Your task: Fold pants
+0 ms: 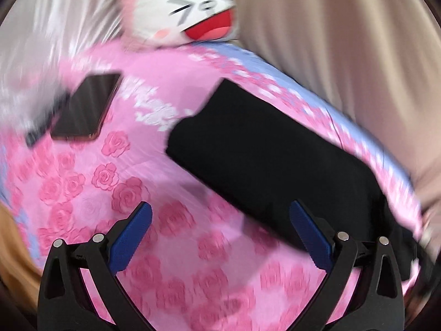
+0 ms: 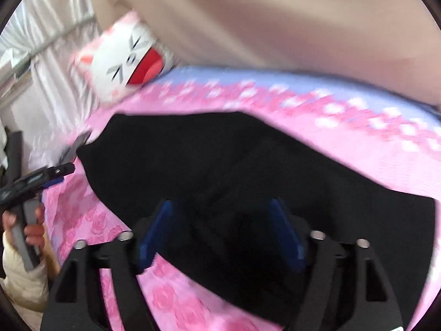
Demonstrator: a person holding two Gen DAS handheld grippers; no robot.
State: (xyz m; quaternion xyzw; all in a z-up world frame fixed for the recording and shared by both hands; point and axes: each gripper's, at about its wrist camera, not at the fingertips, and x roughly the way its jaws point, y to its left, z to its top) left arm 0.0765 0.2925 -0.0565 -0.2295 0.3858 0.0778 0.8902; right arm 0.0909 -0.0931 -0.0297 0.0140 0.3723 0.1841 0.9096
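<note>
The black pants (image 1: 275, 160) lie folded into a long flat strip on the pink rose bedsheet (image 1: 154, 82), running from the centre to the lower right. My left gripper (image 1: 220, 209) is open over the sheet, its right finger at the strip's near edge, with nothing between the pads. In the right wrist view the pants (image 2: 234, 165) fill the middle. My right gripper (image 2: 220, 207) hangs open above them, both blue pads apart from the cloth. The left gripper (image 2: 59, 172) shows at the left edge, held by a hand (image 2: 30, 229). Both views are blurred.
A dark phone (image 1: 85, 107) lies on the sheet to the left of the pants. A white cat-face plush (image 1: 190, 11) (image 2: 124, 63) sits at the bed's far edge. Beige curtain (image 1: 344, 55) hangs beyond the bed and silvery fabric (image 1: 55, 13) covers the left.
</note>
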